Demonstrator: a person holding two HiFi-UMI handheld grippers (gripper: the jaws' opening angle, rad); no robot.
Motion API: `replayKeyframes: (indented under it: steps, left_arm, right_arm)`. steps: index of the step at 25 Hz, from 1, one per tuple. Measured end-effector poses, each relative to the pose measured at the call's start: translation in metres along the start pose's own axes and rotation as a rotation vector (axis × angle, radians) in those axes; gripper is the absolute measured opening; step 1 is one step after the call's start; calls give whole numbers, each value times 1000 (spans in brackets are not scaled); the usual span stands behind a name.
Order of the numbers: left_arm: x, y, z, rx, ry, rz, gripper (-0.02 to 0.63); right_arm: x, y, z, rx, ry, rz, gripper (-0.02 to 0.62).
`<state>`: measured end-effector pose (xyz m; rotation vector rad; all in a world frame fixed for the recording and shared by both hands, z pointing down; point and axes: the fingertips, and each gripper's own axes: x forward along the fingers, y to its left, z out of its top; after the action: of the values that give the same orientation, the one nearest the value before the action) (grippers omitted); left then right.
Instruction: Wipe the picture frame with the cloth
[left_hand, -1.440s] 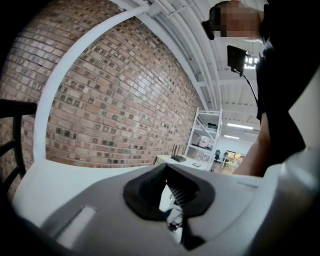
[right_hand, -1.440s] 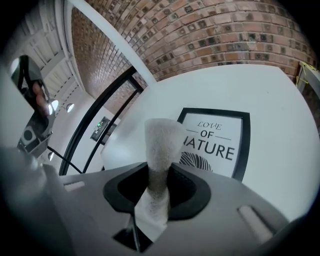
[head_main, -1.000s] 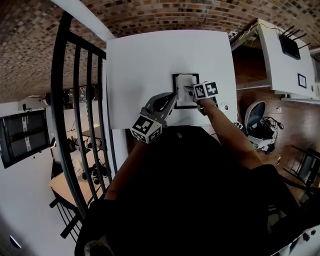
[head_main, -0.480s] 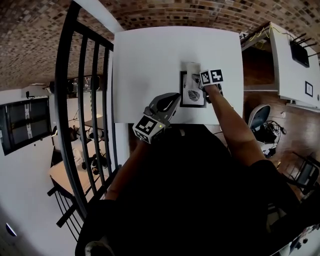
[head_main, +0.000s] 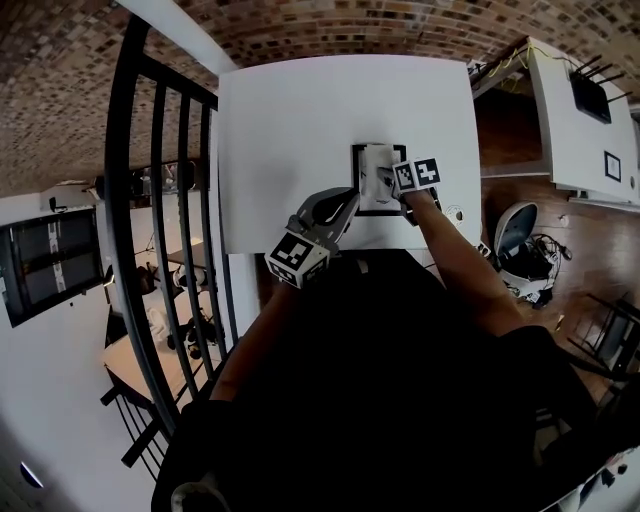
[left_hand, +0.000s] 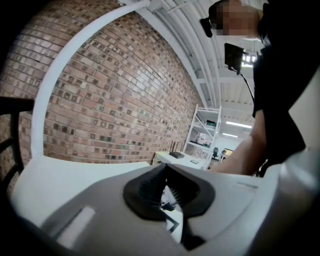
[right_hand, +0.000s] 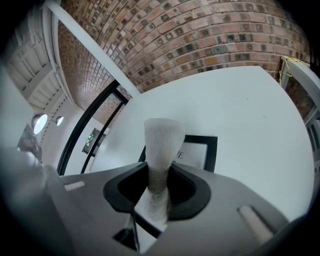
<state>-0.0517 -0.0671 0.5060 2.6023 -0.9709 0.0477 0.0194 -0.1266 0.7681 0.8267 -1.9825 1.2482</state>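
Note:
A black picture frame (head_main: 354, 175) lies flat on the white table (head_main: 290, 130) near its front edge. A pale grey cloth (head_main: 375, 165) is draped over the frame's middle, and my right gripper (head_main: 388, 180) is shut on it. In the right gripper view the cloth (right_hand: 161, 145) stands up between the jaws of the right gripper (right_hand: 159, 175), with the frame (right_hand: 211, 150) behind it. My left gripper (head_main: 348, 205) rests at the frame's near left corner. In the left gripper view its jaws (left_hand: 165, 172) are shut with the tips meeting, and a frame corner (left_hand: 171, 223) shows below them.
A black railing (head_main: 160, 200) runs along the table's left side. To the right are a second white desk (head_main: 560, 120) with a router (head_main: 585, 95) and an office chair (head_main: 512, 235). Brick floor lies beyond the table's far edge.
The right gripper pushed the cloth to the frame's far edge, baring the leaf print, then drew it back over the frame's middle. The left gripper stayed at the near left corner.

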Motion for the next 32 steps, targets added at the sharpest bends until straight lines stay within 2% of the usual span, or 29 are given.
replayKeyframes:
  steps: [7,12,17,25,28,32]
  left_arm:
    - [8,-16,-3,-17,33,-49,2]
    - [10,-24,-7,-16,34,-60,2]
    - [13,-28,-4,-10,34,-67,2]
    - [11,-24,-10,8,21,-34,2]
    - [8,-22,-15,5,26,-22,2]
    - [5,-21,-18,3,30,-15,2]
  right_arm:
    - [-7,17,-48,-4,15,34,109]
    - [-15,24,-59,-4,7,56,109]
    - [-36,14,-28,14,-70,49,109]
    - [-44,-53,42,27,-115,-82,109]
    - [-36,-62,44,44,-94,-100,109]
    - [-28,-57,25,15,-47,-107,109]
